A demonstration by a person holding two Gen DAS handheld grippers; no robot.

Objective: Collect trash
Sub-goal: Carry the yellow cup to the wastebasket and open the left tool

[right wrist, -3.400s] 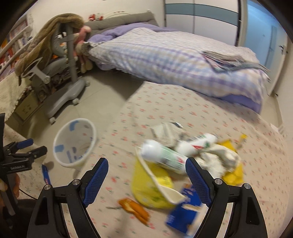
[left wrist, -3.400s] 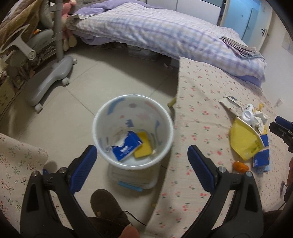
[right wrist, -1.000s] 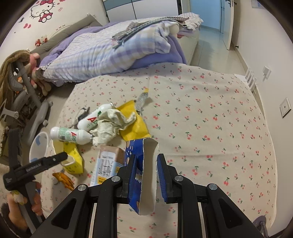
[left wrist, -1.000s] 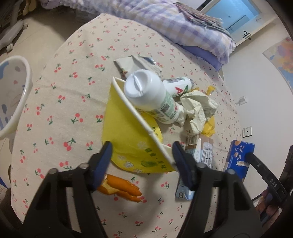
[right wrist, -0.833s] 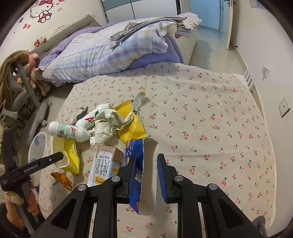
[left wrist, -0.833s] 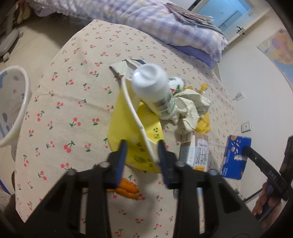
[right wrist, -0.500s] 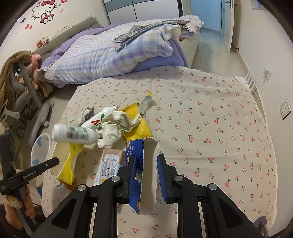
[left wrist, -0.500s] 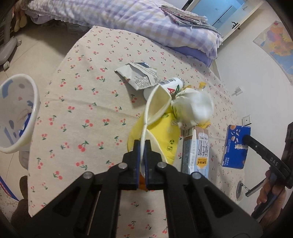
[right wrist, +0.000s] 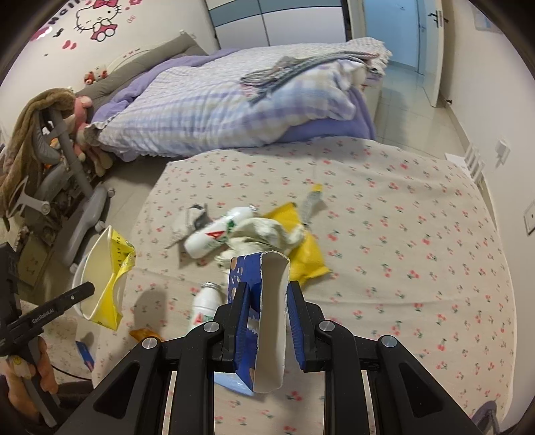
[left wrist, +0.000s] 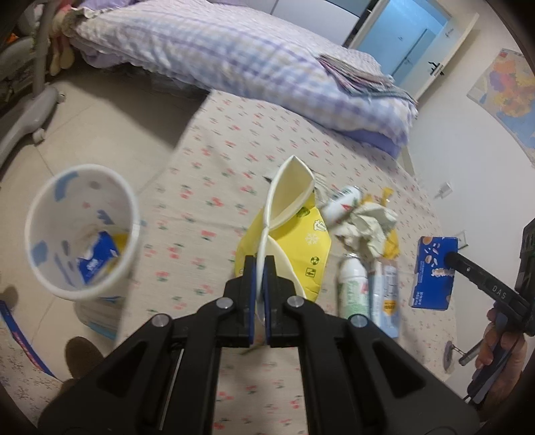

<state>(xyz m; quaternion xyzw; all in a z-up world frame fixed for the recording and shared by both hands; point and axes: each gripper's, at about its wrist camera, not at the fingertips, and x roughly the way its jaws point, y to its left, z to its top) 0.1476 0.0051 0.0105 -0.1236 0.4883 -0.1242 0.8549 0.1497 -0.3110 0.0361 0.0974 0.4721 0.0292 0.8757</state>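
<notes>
Left gripper (left wrist: 260,267): jaws pressed together on the white rim of the yellow paper bowl (left wrist: 294,247), which is lifted off the table and squashed flat at the pinch. Yellow outer wall has a snowflake mark and small black symbols; text too small to read.

Right gripper (right wrist: 266,297): pinching an opened blue carton (right wrist: 259,287), white inside, held above the table. From the left wrist view the carton (left wrist: 433,271) shows white speckle graphics and unreadable lettering. Right gripper body reads "DAS"; left one reads "GenRobotAI".

Still on the cherry-print tablecloth (right wrist: 401,241): white drink bottle (right wrist: 214,236) with a red triangle "A" logo, crumpled paper (right wrist: 267,234), yellow wrapper (right wrist: 306,254), a second small white bottle (right wrist: 205,306), and an orange scrap (right wrist: 143,334) at the near edge.

White trash bin (left wrist: 80,231) stands on the floor just beside the table, holding a blue packet and something yellow. Hello Kitty decal (right wrist: 98,18) on the wall behind the bed.
</notes>
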